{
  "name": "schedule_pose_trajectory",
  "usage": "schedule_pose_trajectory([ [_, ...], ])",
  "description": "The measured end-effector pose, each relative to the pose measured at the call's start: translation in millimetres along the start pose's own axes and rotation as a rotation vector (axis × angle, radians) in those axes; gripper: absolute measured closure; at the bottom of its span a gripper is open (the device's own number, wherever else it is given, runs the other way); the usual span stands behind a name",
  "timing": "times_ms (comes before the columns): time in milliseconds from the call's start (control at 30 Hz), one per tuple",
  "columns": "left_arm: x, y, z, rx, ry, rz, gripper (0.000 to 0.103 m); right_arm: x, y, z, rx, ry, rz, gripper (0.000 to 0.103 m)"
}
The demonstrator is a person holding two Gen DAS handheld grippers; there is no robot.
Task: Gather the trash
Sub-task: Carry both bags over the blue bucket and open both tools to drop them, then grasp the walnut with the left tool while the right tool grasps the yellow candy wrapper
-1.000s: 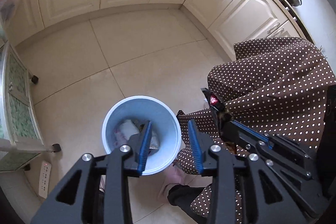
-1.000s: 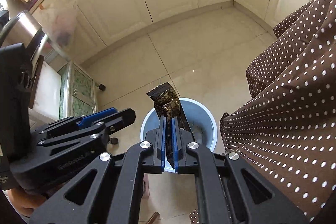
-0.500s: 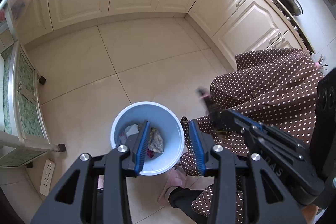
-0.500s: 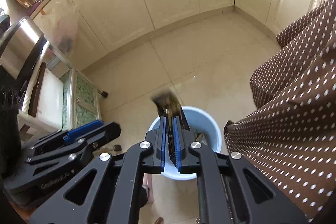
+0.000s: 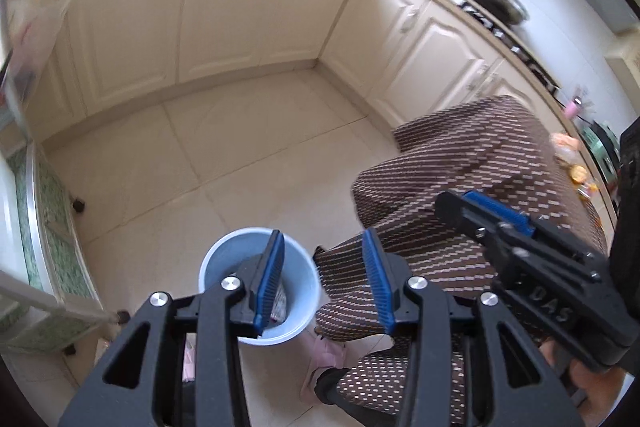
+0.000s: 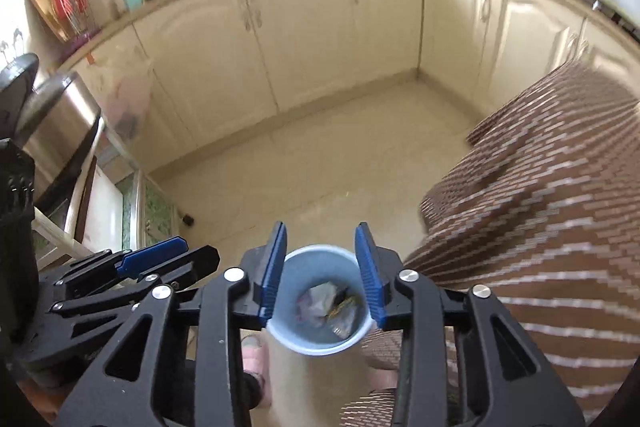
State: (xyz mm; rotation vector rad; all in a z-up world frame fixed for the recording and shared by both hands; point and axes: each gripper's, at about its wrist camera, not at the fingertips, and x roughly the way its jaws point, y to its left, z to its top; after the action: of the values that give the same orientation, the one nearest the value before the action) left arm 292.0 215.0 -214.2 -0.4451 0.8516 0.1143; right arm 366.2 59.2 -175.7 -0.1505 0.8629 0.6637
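Trash [image 6: 332, 303], a dark wrapper among crumpled paper, lies inside the pale blue bin [image 6: 320, 345] at the frame's lower centre. Right gripper [image 6: 320, 273] fingers have just been opening, nothing between them; left gripper [image 5: 322, 281] also open, empty. This piece looks done; any remaining trash is unseen.

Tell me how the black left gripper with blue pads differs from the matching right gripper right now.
The right gripper frames the mouth of the round pale blue plastic bin between its jaws. The left gripper has its gap over the bin's edge and the brown dotted cloth. The right gripper's jaws have just been opening, while the left gripper's simply stand apart. Both are open, hold nothing and point downward.
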Motion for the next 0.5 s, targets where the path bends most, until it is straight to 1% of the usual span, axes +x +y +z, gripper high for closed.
schedule_pose_trajectory([
  [100, -15, -34, 5, 0.064, -0.031, -0.027, 0.063, -46, -22, 1, 0.006, -0.074, -0.034, 0.062],
  [167, -23, -66, 10, 0.122, -0.051, -0.059, 0.062, -79, -45, 1, 0.026, -0.127, -0.065, 0.058],
  [233, -23, -98, 15, 0.185, -0.057, -0.092, 0.06, -100, -65, 0, 0.051, -0.16, -0.097, 0.056],
  [267, -21, -121, 17, 0.232, -0.053, -0.112, 0.06, -114, -80, -2, 0.068, -0.182, -0.117, 0.055],
  [300, -19, -133, 19, 0.256, -0.05, -0.12, 0.06, -125, -94, -3, 0.083, -0.195, -0.144, 0.055],
  [333, -17, -153, 21, 0.294, -0.048, -0.134, 0.06, -132, -104, -5, 0.096, -0.203, -0.163, 0.054],
  [433, -7, -205, 25, 0.374, -0.04, -0.186, 0.06, -158, -154, -14, 0.157, -0.221, -0.242, 0.054],
  [500, 3, -237, 25, 0.425, -0.019, -0.194, 0.06, -171, -179, -22, 0.19, -0.226, -0.279, 0.052],
])
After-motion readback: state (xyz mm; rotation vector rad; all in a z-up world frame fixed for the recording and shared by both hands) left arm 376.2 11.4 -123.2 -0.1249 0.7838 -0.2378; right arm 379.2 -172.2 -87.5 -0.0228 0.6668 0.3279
